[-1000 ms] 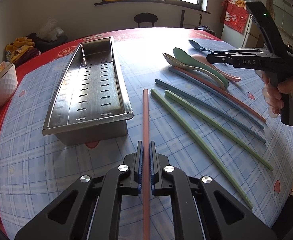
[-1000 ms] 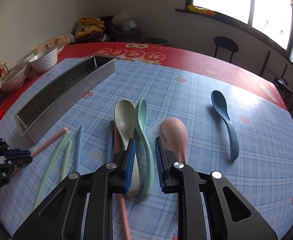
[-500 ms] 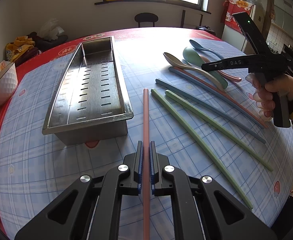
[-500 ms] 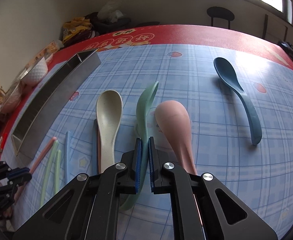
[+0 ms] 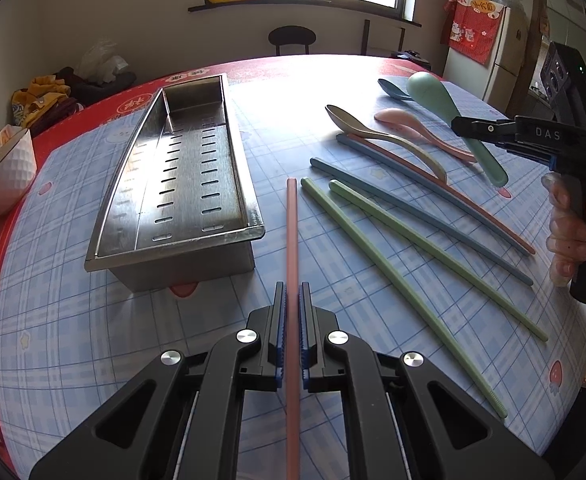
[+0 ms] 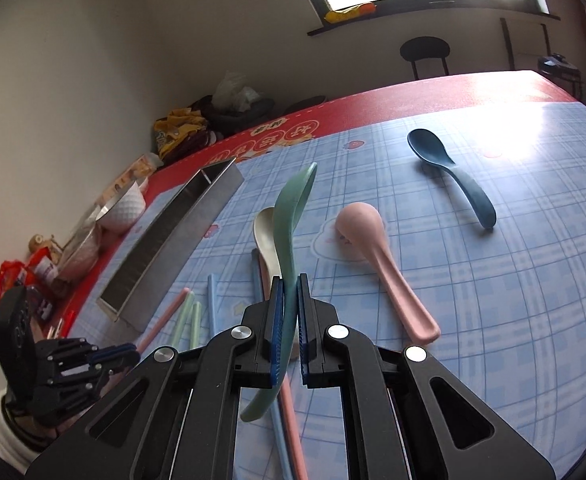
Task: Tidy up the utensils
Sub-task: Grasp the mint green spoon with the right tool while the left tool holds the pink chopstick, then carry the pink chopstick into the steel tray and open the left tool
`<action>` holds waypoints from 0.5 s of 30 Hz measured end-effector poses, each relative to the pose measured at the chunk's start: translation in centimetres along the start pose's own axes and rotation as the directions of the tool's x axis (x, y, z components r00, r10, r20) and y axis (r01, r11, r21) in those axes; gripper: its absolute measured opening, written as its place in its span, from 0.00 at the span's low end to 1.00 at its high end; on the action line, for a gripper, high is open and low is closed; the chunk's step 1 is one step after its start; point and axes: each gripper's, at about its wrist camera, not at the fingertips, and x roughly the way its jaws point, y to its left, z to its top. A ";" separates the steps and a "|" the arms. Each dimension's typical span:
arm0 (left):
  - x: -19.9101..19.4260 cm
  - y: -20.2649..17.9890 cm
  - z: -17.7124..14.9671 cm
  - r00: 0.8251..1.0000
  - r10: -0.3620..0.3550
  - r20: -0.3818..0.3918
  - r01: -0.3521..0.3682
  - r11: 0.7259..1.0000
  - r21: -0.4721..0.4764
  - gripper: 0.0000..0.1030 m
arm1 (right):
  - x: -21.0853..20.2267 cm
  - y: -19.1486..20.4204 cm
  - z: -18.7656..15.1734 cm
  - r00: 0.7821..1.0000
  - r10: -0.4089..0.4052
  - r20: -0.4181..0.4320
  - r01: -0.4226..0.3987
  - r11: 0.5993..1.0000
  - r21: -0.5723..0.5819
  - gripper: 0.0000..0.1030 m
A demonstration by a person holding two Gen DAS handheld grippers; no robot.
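Green spoon [image 6: 291,216] is pinched by its handle in the right gripper [image 6: 289,312], bowl sticking out ahead and off the table. The left gripper [image 5: 292,322] is clamped on a pink chopstick [image 5: 292,232] pointing straight forward. Steel tray [image 5: 229,236] sits just left of that chopstick, lengthwise parallel, so I'd guess the left one gets there first.

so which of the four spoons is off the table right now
The green spoon: the right gripper is shut on its handle and holds it in the air. The beige, pink and blue spoons lie on the tablecloth.
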 end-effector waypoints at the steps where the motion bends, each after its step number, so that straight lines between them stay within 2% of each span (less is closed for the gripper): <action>1: 0.0 0.2 0.0 1.000 -0.009 -0.001 0.009 1.000 -0.006 0.06 | 0.1 -0.1 -0.2 1.000 0.000 -0.001 0.000 1.000 -0.001 0.06; 8: -0.9 0.9 -0.1 0.998 -0.053 -0.019 0.052 0.997 -0.055 0.05 | 0.0 -0.4 -0.5 0.999 0.033 0.009 -0.033 0.999 0.000 0.06; 15: -4.1 1.2 1.2 0.991 -0.128 0.029 0.131 0.985 -0.113 0.05 | 0.0 -0.7 -0.6 0.998 0.058 0.023 -0.059 0.998 0.014 0.06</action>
